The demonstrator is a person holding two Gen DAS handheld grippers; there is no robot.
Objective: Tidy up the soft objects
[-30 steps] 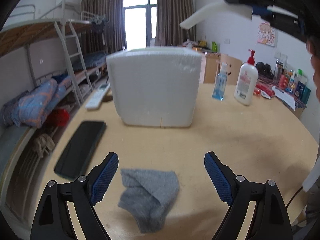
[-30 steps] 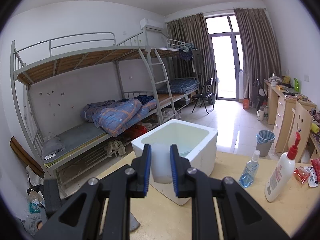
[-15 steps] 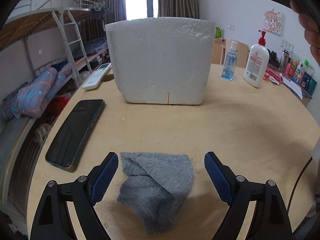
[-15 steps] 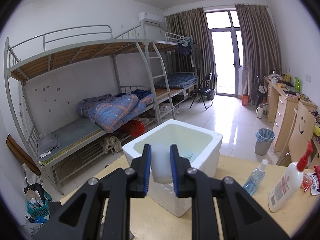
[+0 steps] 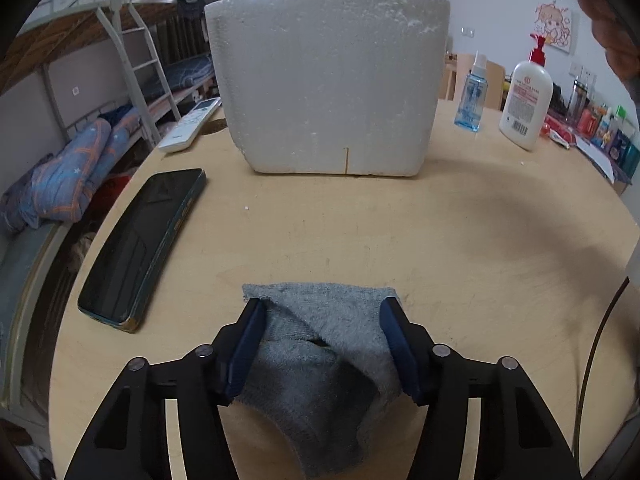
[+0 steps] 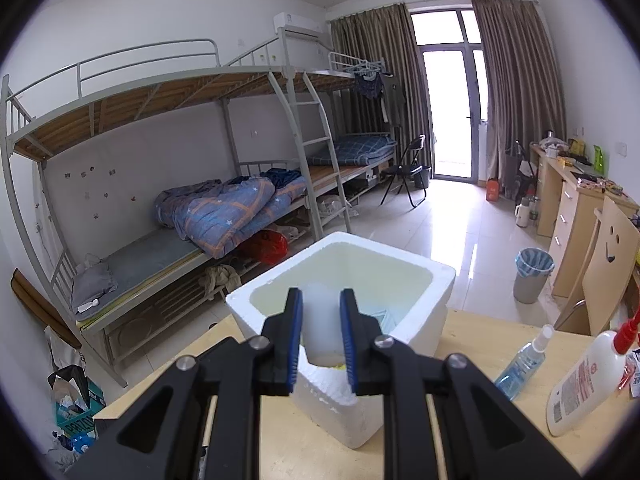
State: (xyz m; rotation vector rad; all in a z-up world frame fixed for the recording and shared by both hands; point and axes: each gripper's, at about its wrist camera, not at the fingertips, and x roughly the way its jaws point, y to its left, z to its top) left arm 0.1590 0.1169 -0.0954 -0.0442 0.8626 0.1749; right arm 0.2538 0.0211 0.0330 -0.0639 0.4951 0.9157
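Note:
A crumpled grey cloth [image 5: 320, 364] lies on the wooden table [image 5: 460, 240] near its front edge. My left gripper [image 5: 322, 312] is down over it and its jaws are closing, with the blue pads [image 5: 248, 340] touching the cloth's two sides. Behind stands a white foam box [image 5: 328, 80]. In the right wrist view my right gripper [image 6: 320, 320] is shut on a white foam piece [image 6: 320, 332] and hangs just above the near rim of the foam box [image 6: 440, 276]. The box holds something pale that is hard to make out.
A black phone [image 5: 144, 244] lies left of the cloth, and a white remote [image 5: 190, 124] further back. A blue spray bottle [image 5: 472, 96] and a white lotion bottle [image 5: 526, 108] stand right of the box. A person's hand [image 5: 612, 40] shows at the top right. Bunk beds line the left.
My left gripper has sunk onto the grey cloth and its jaws have come in from wide apart to the cloth's edges. The right gripper has shifted sideways over the box, still holding the foam piece.

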